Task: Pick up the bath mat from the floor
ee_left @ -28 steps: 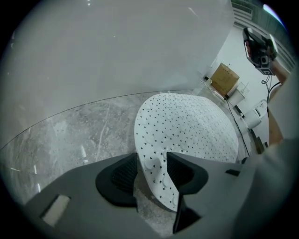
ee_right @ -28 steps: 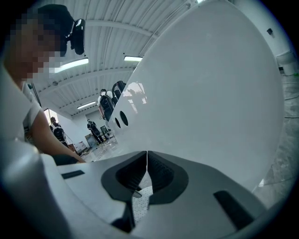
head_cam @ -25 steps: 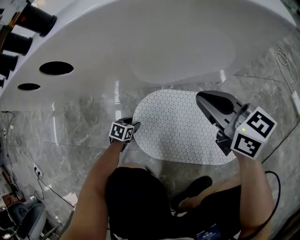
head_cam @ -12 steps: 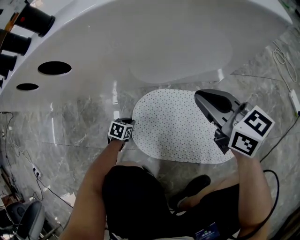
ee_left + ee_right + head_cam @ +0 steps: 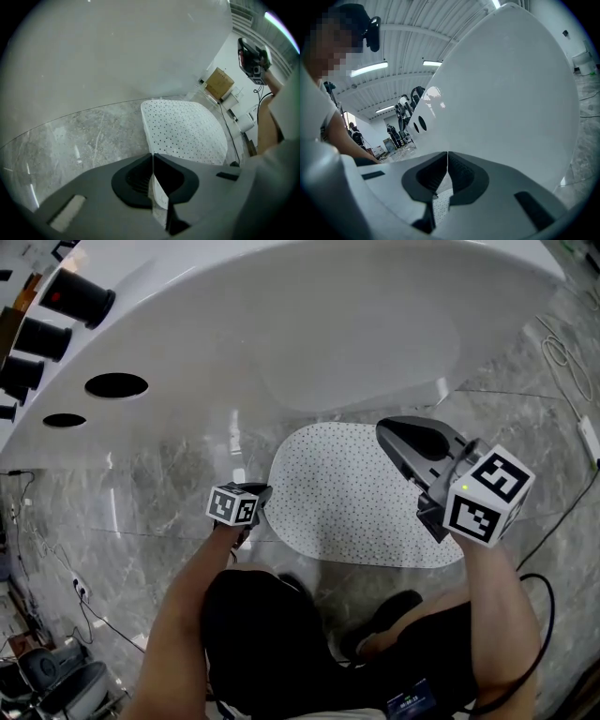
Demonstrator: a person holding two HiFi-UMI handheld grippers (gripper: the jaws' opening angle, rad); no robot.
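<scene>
Grey veined stone floor point(image 5: 159, 493), polished and reflective, runs alongside a glossy white bathtub point(image 5: 328, 324) with a curved wall and two dark oval openings point(image 5: 116, 385) in its rim. An oval bath mat point(image 5: 347, 493), thin, white and dotted with small perforations, lies on the floor just beside the tub. The left hand-held gripper point(image 5: 153, 157) points steeply down at the mat's left end. Its dark ribbed jaws have just been closing and now pinch the mat's thin edge between them, while the rest of the mat lies flat. The right hand-held gripper point(image 5: 384, 431) is held nearly level above the mat's right part, jaws together with nothing between them. Each carries a white cube point(image 5: 487, 495) printed with black square markers. Loose cables point(image 5: 562, 357) lie on the floor at far right.
</scene>
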